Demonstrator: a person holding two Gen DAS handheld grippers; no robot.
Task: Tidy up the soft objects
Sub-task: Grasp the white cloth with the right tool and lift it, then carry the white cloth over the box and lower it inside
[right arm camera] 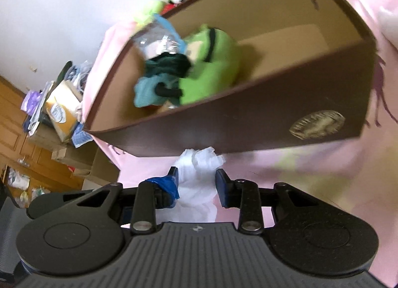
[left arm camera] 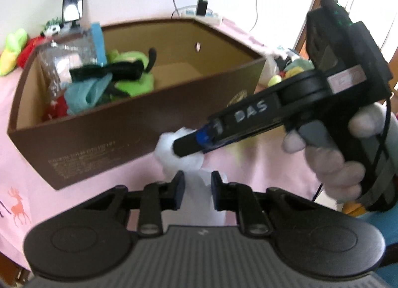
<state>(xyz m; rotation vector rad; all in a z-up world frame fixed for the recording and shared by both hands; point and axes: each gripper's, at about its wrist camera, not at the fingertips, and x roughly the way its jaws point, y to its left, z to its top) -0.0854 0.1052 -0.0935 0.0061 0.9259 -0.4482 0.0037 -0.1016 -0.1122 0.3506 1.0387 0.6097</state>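
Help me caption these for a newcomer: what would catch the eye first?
A white crumpled cloth held from two sides by the left gripper and the right gripper, just in front of the box. Behind it, a big brown box on the pink tablecloth holds a bright green plush toy among teal and black fabric.

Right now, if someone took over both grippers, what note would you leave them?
Left gripper: jaws on either side of one end of the white plastic bag, apparently pinching it.
Right gripper: shut on the bag's other end.
The bag hangs between both grippers, above the pink tablecloth, just in front of the brown box.
Done: green plush, teal cloth and other soft items lie in the box.
Left: bag into the box; soft toys behind it remain out.
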